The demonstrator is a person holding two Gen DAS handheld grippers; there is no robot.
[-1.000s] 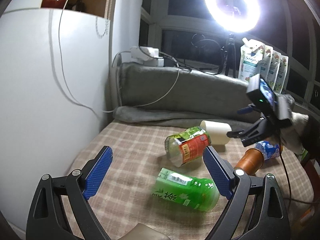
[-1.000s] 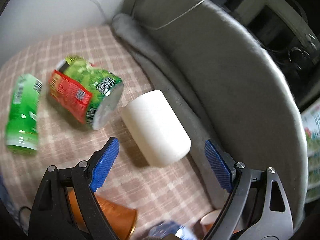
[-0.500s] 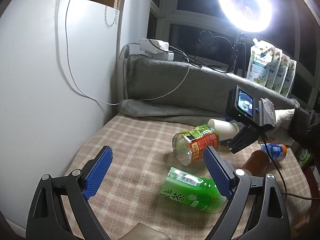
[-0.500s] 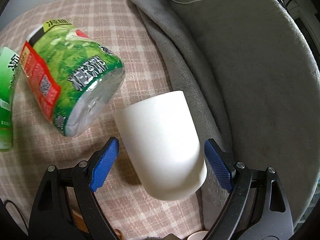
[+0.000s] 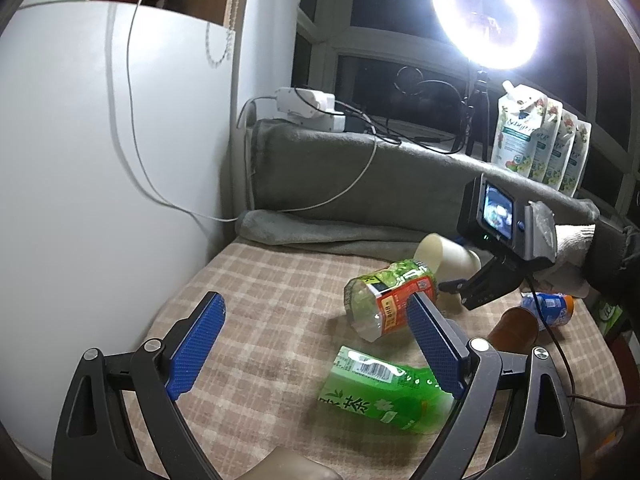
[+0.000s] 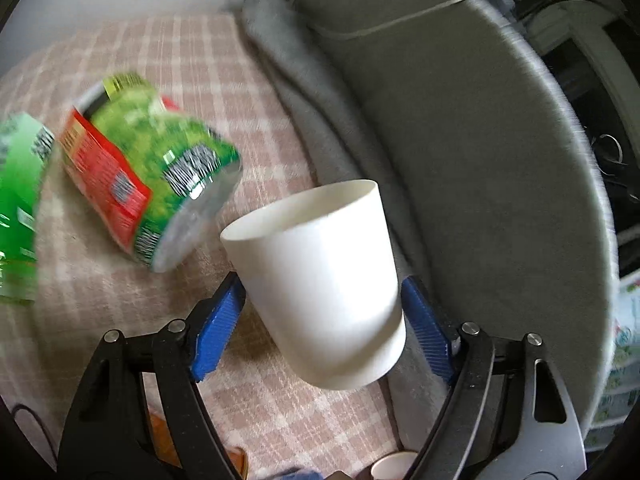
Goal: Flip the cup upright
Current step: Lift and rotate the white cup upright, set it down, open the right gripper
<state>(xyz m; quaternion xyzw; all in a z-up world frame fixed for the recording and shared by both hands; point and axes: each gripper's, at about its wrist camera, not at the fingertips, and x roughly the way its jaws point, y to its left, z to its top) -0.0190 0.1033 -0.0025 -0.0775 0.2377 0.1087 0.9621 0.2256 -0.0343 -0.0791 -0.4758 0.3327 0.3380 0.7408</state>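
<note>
A plain white cup (image 6: 320,280) is held between the blue pads of my right gripper (image 6: 320,312), which is shut on its lower body. The cup is lifted and tilted, its open rim pointing up and away toward the grey cushion. In the left wrist view the same cup (image 5: 444,258) shows behind the jar, with the right gripper (image 5: 472,288) at its base. My left gripper (image 5: 316,344) is open and empty, hovering over the checked cloth.
A green and red labelled jar (image 5: 390,300) lies on its side next to the cup. A green tea bottle (image 5: 384,392) lies nearer. A copper cup (image 5: 512,326) and a blue bottle (image 5: 548,312) lie at the right. A grey cushion (image 6: 460,160) borders the cloth.
My right gripper closed on the white cup, which lay on its side, and has lifted and tilted it so its rim points upward. The left gripper stayed open.
</note>
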